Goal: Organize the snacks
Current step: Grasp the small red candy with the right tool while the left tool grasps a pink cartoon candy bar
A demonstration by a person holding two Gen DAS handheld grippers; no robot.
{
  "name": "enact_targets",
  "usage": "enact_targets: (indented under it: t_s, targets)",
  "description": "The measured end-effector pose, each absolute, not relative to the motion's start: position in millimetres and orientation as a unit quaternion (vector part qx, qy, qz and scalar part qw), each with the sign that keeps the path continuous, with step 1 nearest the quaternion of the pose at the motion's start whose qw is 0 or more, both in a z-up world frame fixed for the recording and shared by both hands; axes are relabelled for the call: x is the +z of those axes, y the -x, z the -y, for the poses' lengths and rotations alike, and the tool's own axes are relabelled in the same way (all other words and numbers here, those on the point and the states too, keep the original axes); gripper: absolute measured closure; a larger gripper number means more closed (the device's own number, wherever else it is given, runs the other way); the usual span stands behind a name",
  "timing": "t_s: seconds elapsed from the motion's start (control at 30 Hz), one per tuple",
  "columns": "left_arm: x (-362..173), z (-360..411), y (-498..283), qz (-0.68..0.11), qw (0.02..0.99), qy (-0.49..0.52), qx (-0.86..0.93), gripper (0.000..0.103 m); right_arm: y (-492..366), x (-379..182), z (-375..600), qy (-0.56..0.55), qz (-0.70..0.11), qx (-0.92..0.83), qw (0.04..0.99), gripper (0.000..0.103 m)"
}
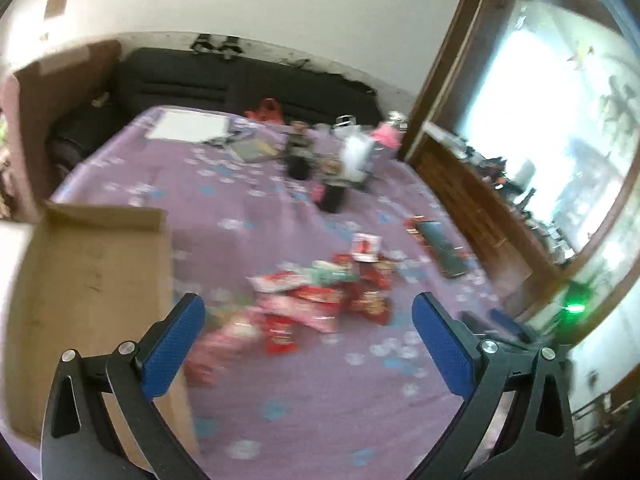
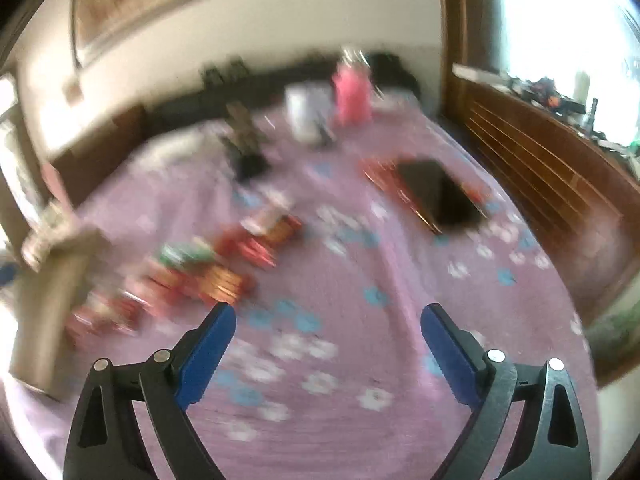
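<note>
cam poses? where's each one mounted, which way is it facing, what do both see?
Left wrist: on the left gripper, looking forward and down over the purple floral tablecloth at the heap of red snack packets and the open cardboard box; both blue-padded fingers show, spread.
Right wrist: on the right gripper, same cloth, same heap lying left; fingers spread.
Shared: cloth, packets, box, flat black case.
</note>
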State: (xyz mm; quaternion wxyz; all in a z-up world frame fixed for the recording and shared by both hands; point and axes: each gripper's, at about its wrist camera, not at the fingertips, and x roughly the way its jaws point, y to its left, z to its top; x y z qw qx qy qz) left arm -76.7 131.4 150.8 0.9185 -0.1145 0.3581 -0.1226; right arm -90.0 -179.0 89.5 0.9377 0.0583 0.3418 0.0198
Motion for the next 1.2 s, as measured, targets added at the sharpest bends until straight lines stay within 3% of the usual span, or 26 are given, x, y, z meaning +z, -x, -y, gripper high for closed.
enact_targets:
  t_s: [0.07,0.17,0.27,0.33,0.5,0.57,0.67,0.73,0.77,1.2]
  targets:
    - [147.3,-151.0,71.2,-0.365,0.916,0.121,-0.115,0.001,92.2,96.3,164.1,-0.067,-0.343,0.062,0.935,0.008]
    - [129.8,-172.5,65.9,-0.389,0.902,0.145,-0.120,0.012,85.4,88.6,129.4,-0.056,-0.372,0.112,0.920,0.010]
    - [112.5,-182.3,69.6,-0.411,0.889,0.156,-0.129,0.028,72.9,70.8,87.0,-0.049,-0.410,0.170,0.895,0.030]
    - [103.0,-184.1,70.2,-0.423,0.883,0.151,-0.134,0.047,62.3,60.8,61.9,-0.041,-0.428,0.196,0.881,0.032]
    - [93.3,-189.8,67.3,-0.428,0.882,0.146,-0.132,0.047,47.2,44.1,10.0,-0.029,-0.443,0.215,0.870,0.033]
    - [93.1,-187.0,66.0,-0.427,0.883,0.138,-0.138,0.047,33.9,36.1,-1.0,-0.011,-0.451,0.204,0.869,0.037]
    - [91.1,-176.0,61.7,-0.431,0.885,0.110,-0.139,0.047,21.8,22.3,-18.0,0.008,-0.466,0.192,0.864,0.054]
    - [89.1,-166.4,58.9,-0.434,0.885,0.091,-0.142,0.047,18.7,13.1,-18.6,0.006,-0.465,0.187,0.865,0.079]
    - [86.9,-159.6,56.6,-0.437,0.884,0.078,-0.145,0.047,17.0,10.6,-14.5,-0.001,-0.470,0.193,0.861,0.085]
    - [35.9,-96.7,27.7,-0.486,0.861,-0.119,-0.097,0.047,38.9,15.1,39.9,-0.045,-0.481,0.188,0.855,0.086]
